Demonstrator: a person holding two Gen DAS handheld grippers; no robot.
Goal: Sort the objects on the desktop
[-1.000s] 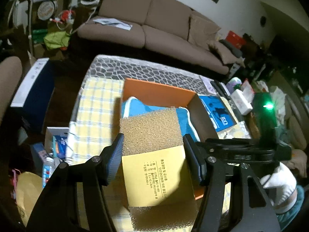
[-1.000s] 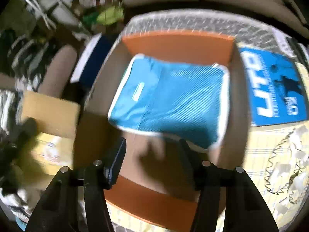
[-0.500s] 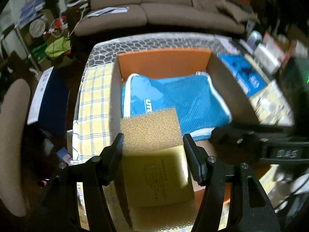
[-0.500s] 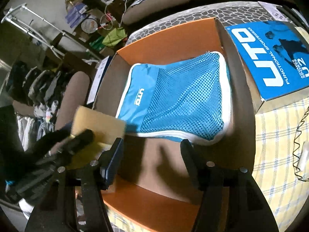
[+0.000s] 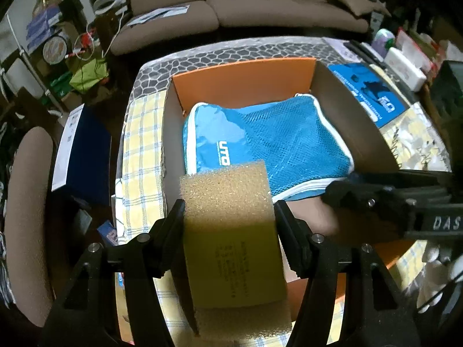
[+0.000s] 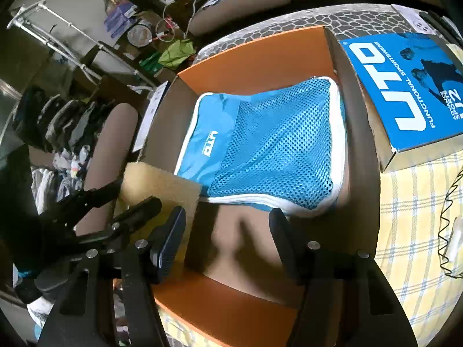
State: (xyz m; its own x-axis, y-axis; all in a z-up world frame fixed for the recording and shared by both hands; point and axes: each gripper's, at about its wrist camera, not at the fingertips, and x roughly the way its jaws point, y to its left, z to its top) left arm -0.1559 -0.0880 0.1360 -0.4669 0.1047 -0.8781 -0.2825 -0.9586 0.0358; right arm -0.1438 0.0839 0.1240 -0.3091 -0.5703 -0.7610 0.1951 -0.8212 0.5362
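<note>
A tan sponge in a yellow paper sleeve (image 5: 225,202) sits between the jaws of my left gripper (image 5: 228,205), which is shut on it. It hangs over the near left corner of an open orange cardboard box (image 5: 246,75). A blue mesh pouch (image 5: 275,138) lies flat inside the box. In the right wrist view the sponge (image 6: 162,179) and the left gripper (image 6: 124,199) show at the box's left wall (image 6: 162,115). My right gripper (image 6: 227,214) stands open over the bare box floor, just short of the pouch (image 6: 275,144), with nothing between its fingers. It enters the left wrist view from the right (image 5: 347,193).
A blue printed box lid (image 6: 405,86) lies right of the box on a yellow checked cloth (image 5: 141,144). A wire spiral (image 6: 451,217) lies at the far right. A brown chair (image 5: 26,202) and a navy box (image 5: 84,150) stand left of the table, a sofa (image 5: 231,0) behind it.
The left gripper has carried the sponge down and over the box's near left corner while rolling level. The right gripper has sunk a little toward the box floor.
</note>
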